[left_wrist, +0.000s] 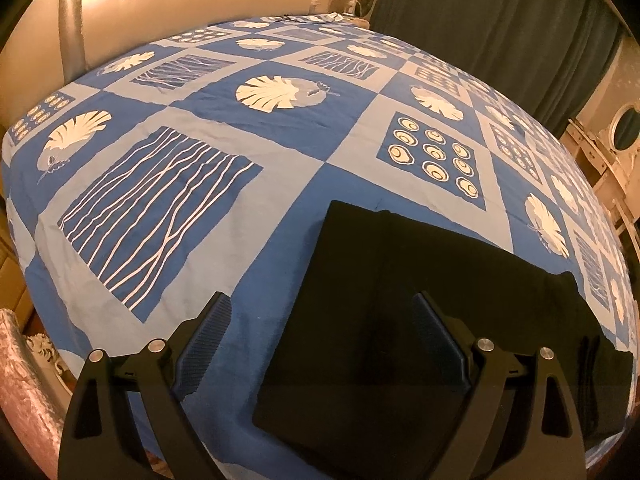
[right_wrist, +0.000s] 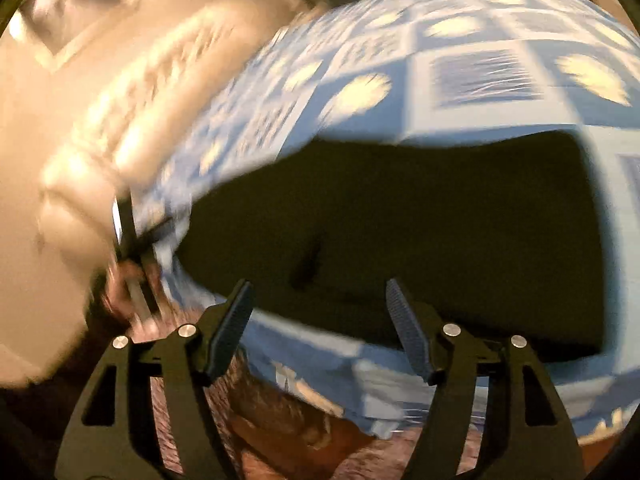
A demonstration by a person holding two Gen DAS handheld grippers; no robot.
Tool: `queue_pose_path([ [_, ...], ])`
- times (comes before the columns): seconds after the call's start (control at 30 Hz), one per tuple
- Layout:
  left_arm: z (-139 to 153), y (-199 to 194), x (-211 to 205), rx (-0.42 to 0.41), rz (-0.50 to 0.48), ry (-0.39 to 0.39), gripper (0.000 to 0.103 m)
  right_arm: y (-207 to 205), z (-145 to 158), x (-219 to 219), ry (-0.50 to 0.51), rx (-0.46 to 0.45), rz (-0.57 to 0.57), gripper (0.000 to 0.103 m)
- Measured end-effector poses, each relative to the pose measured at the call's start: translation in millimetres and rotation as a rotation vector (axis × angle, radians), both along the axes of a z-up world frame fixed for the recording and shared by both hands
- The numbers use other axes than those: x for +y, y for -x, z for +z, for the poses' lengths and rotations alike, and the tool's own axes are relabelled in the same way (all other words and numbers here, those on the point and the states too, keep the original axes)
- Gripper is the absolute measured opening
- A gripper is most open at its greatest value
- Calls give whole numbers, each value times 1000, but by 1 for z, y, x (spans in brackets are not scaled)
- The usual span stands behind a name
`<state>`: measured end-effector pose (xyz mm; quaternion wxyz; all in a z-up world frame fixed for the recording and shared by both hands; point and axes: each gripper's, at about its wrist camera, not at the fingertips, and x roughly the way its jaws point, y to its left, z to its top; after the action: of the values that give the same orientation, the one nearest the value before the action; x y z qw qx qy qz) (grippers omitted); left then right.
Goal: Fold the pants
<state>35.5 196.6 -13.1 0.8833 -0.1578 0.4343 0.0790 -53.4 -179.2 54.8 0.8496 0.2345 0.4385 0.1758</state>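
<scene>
Folded pants lying just ahead of 2 spread, empty grippers

1 pair of black pants [left_wrist: 400,304] is lying flat on the patterned bedspread [left_wrist: 208,128], running away toward the right; the left gripper [left_wrist: 320,328] is hovering over their near left edge, likely nearer than the right gripper [right_wrist: 320,312], whose view is blurring.

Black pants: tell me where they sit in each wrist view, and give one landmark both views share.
Left wrist: black pants folded flat, lower right of centre, under the right finger of the open tongs.
Right wrist: black pants, blurred, across the centre, beyond the open tongs.
Shared landmark: blue patterned bedspread.
</scene>
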Motion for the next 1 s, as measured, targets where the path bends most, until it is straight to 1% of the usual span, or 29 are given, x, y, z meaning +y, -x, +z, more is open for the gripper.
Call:
queue_pose_path([
  [0.03,0,0,0,0,0,-2,90,7,3,-32,-37,-13,-74,70],
  [0.07,1,0,-1,-1,0,-2,90,11,2,-54,-65,-12,-127,71],
  [0.1,1,0,-1,-1,-1,-1,90,18,-6,-88,-125,5,-218,71],
  [0.17,1,-1,-2,-2,-2,-2,90,29,-31,-135,-224,63,-336,71],
  [0.2,1,-1,-2,-1,-3,-4,90,35,-49,-153,-275,107,-381,71],
  [0.23,1,-1,-2,-1,-6,-7,90,39,-63,-162,-315,139,-399,71],
  [0.3,1,0,-3,1,-7,-14,90,41,-90,-167,-396,196,-372,69],
  [0.37,1,0,-4,3,-9,-11,90,39,-104,-165,-425,227,-345,65],
  [0.43,1,0,-4,3,-11,-10,90,38,-108,-163,-462,222,-322,50],
  [0.47,0,0,-4,2,-11,-10,90,37,-109,-162,-463,224,-305,38],
  [0.5,0,0,-4,2,-11,-9,90,36,-108,-162,-433,226,-301,32],
  [0.53,0,0,-5,4,-10,-9,90,36,-108,-160,-400,227,-296,30],
  [0.57,0,0,-4,5,-9,-8,90,35,-109,-158,-373,234,-292,25],
  [0.6,0,0,-4,7,-9,-5,90,36,-113,-159,-350,245,-295,23],
  [0.63,-1,0,-4,9,-8,-4,90,35,-113,-159,-342,249,-298,23],
  [0.73,-1,0,-2,9,-3,1,90,35,-109,-157,-319,234,-280,24],
  [0.77,-1,0,-2,8,-2,3,90,36,-109,-158,-335,232,-279,29],
  [0.83,0,0,0,2,-1,5,90,35,-106,-164,-403,235,-280,38],
  [0.87,1,1,0,-1,-1,3,90,34,-98,-169,-407,210,-290,51],
  [0.9,2,1,1,-5,-1,2,90,32,-93,-173,-400,187,-302,61],
  [0.93,2,1,2,-7,-1,3,90,28,-87,-177,-402,161,-315,63],
  [1.0,3,1,3,-10,1,5,90,13,-84,-184,-444,133,-321,63],
])
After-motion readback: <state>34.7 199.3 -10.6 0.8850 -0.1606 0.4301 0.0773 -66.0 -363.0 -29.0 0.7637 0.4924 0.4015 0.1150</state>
